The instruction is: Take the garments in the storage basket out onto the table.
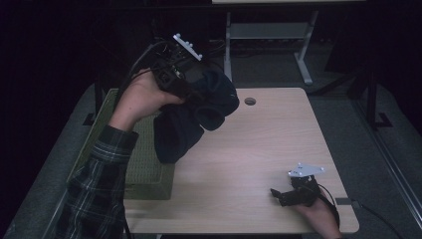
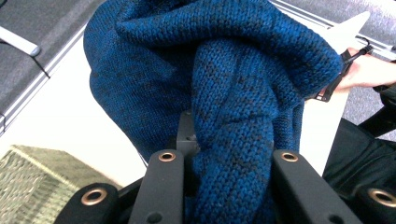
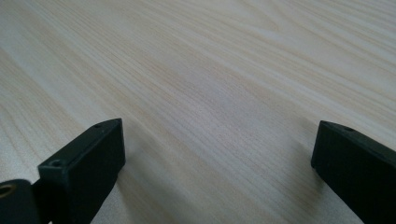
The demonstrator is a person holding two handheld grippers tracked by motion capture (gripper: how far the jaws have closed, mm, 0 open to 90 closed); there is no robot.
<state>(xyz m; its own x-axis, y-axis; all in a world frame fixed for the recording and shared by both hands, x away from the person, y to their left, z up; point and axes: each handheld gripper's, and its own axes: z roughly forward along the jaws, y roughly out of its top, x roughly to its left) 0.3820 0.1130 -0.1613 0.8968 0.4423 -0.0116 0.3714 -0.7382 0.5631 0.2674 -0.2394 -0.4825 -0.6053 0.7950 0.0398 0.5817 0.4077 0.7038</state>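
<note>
A dark blue knitted garment [image 1: 194, 114] hangs in the air over the table's left part, bunched up, its lower end dangling near the green basket [image 1: 144, 169]. My left gripper [image 1: 191, 94] is raised at the upper left and is shut on the garment. In the left gripper view the blue knit [image 2: 233, 93] is squeezed between the two black jaws. My right gripper [image 1: 279, 195] rests low at the table's near right corner. Its jaws stand wide apart over bare wood in the right gripper view [image 3: 219, 154], with nothing between them.
A green woven basket stands on the table's [image 1: 268, 144] left side, under the hanging garment. A round cable hole [image 1: 250, 101] lies near the far edge. Beyond the table stands a white desk frame [image 1: 303, 55] on grey floor.
</note>
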